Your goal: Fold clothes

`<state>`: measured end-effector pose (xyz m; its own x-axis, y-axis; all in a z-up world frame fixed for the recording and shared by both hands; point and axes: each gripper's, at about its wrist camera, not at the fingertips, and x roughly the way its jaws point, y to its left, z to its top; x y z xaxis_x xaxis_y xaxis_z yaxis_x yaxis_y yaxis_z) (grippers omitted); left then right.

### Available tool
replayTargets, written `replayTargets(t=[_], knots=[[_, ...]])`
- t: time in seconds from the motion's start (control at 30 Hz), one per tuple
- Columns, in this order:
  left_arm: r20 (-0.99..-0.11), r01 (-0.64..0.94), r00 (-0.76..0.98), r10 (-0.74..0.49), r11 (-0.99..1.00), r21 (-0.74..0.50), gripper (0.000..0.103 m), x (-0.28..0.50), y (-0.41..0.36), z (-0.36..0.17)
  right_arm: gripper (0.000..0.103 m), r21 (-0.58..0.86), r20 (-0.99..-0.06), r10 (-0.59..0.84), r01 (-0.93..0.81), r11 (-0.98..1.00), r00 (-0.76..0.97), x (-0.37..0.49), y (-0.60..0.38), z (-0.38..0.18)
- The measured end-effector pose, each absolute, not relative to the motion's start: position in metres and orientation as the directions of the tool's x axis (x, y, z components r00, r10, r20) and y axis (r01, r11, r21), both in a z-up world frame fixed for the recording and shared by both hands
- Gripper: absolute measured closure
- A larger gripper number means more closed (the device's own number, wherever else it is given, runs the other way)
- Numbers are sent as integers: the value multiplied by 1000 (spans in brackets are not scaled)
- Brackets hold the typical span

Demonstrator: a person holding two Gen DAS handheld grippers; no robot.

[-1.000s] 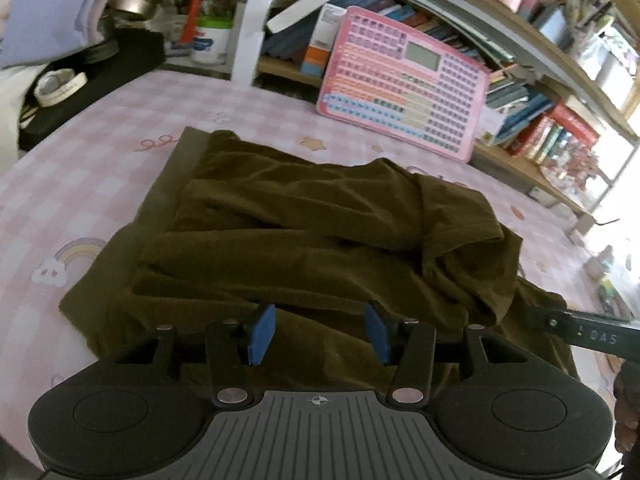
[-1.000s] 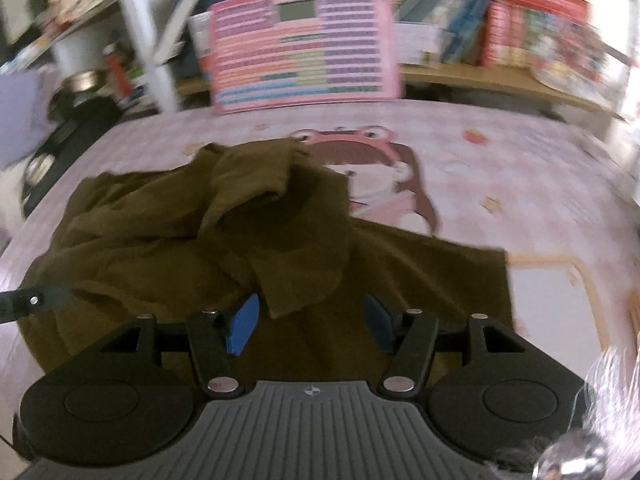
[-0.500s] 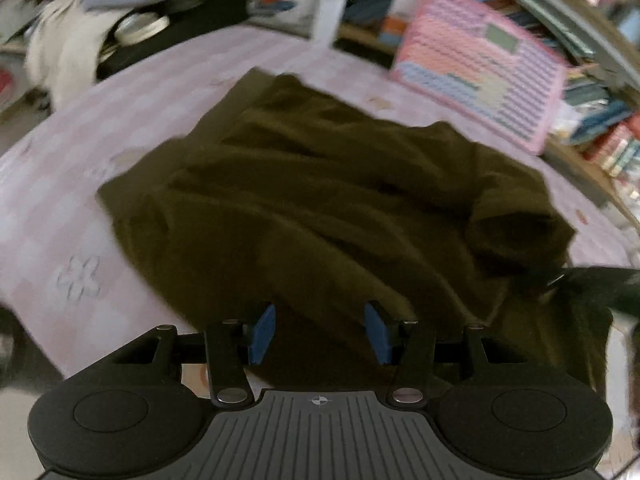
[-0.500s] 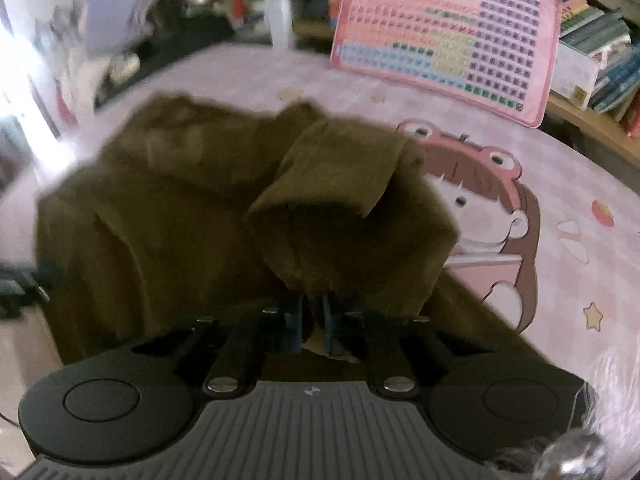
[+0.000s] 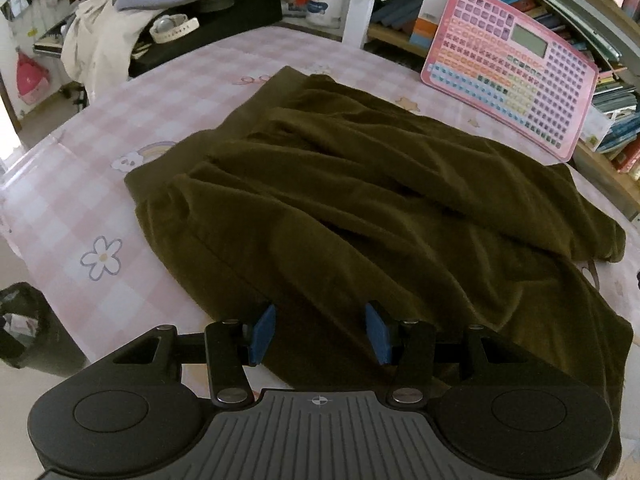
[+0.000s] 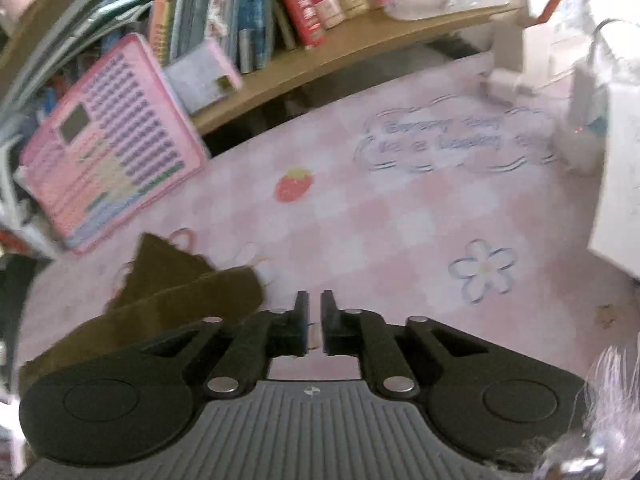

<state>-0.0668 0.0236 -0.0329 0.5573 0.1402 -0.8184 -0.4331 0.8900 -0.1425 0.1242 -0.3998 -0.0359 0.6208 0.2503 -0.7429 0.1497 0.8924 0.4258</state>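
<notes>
A dark olive-brown garment (image 5: 360, 208) lies rumpled across the pink checked tablecloth (image 5: 132, 120). My left gripper (image 5: 320, 330) is open, its blue pads just above the garment's near edge. My right gripper (image 6: 314, 320) is shut with a thin gap between the fingers; nothing shows between them. In the right wrist view only a corner of the garment (image 6: 180, 284) shows, at the left beside that gripper, over the tablecloth (image 6: 400, 220).
A pink toy keyboard (image 5: 508, 68) leans on the bookshelf behind the table and also shows in the right wrist view (image 6: 108, 144). A black case (image 5: 208, 20) and cloths stand at the back left. A white box (image 6: 616, 176) stands at the right.
My right gripper shut on the garment's fold, then swung right away from the cloth. The garment is now spread flatter. My left gripper drew back to the near edge.
</notes>
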Motion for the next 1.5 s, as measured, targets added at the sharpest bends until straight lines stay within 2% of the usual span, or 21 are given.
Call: replayTargets(t=[0.03, 0.07, 0.17, 0.27, 0.37, 0.5, 0.53, 0.6, 0.63, 0.73, 0.8, 0.87, 0.93, 1.03, 1.13, 1.17, 1.23, 1.33, 1.4, 1.43, 1.5], knots=[[-818, -431, 557, 141, 891, -140, 53, -66, 22, -33, 65, 445, -728, 281, 119, 888, 625, 124, -397, -34], [-818, -427, 557, 141, 894, -137, 53, -65, 19, -32, 59, 462, -713, 310, 88, 883, 629, 123, -394, -32], [-817, -417, 560, 139, 899, -133, 53, -65, 14, -31, 59, 437, -682, 342, -14, 899, 647, 133, -380, -21], [-815, -415, 562, 139, 900, -133, 53, -68, 11, -29, 50, 136, -689, 310, -303, 943, 655, 145, -342, -1], [-815, -429, 561, 147, 893, -135, 53, -71, 11, -29, 50, -196, -733, 312, -627, 754, 605, 152, -308, 0], [-814, -446, 560, 156, 885, -137, 53, -78, 9, -29, 55, -347, -815, 289, -823, 451, 502, 164, -288, -19], [-814, -448, 560, 156, 883, -139, 53, -79, 9, -29, 60, -350, -825, 287, -839, 416, 486, 166, -286, -24], [-814, -453, 559, 157, 880, -142, 53, -81, 8, -29, 80, -350, -846, 280, -869, 349, 453, 171, -281, -34], [-814, -456, 560, 157, 878, -144, 53, -81, 8, -29, 98, -329, -859, 283, -883, 334, 427, 169, -282, -36], [-809, -467, 564, 163, 871, -150, 53, -83, 11, -28, 98, -265, -853, 374, -919, 292, 364, 152, -288, -8], [-810, -477, 563, 165, 865, -156, 53, -83, 12, -29, 98, -128, -782, 560, -950, 285, 273, 134, -304, 45], [-810, -486, 562, 166, 859, -161, 53, -83, 13, -30, 98, -31, -670, 711, -965, 260, 213, 119, -322, 96], [-811, -489, 561, 165, 857, -164, 53, -82, 13, -31, 98, -55, -578, 778, -963, 265, 247, 110, -335, 135], [-810, -487, 563, 165, 858, -165, 53, -82, 14, -30, 98, -169, -567, 724, -916, 364, 393, 128, -329, 145], [-805, -487, 569, 166, 858, -167, 53, -84, 14, -29, 93, -214, -653, 559, -832, 512, 511, 174, -313, 99], [-805, -488, 568, 169, 857, -165, 53, -84, 14, -28, 80, -222, -680, 495, -795, 564, 541, 190, -308, 82], [-804, -489, 569, 174, 857, -161, 53, -86, 14, -27, 68, -241, -725, 364, -711, 660, 584, 221, -301, 48], [-805, -501, 565, 181, 851, -160, 53, -88, 17, -27, 68, -148, -754, 274, -560, 815, 597, 233, -317, 21], [-809, -503, 559, 181, 850, -157, 53, -87, 18, -28, 62, 25, -769, 371, -554, 832, 521, 223, -331, 15], [-810, -498, 558, 177, 853, -157, 53, -86, 17, -29, 56, 97, -779, 407, -550, 829, 477, 216, -333, 10], [-812, -487, 559, 168, 859, -157, 53, -83, 15, -30, 53, 198, -808, 436, -514, 835, 397, 202, -336, -2]])
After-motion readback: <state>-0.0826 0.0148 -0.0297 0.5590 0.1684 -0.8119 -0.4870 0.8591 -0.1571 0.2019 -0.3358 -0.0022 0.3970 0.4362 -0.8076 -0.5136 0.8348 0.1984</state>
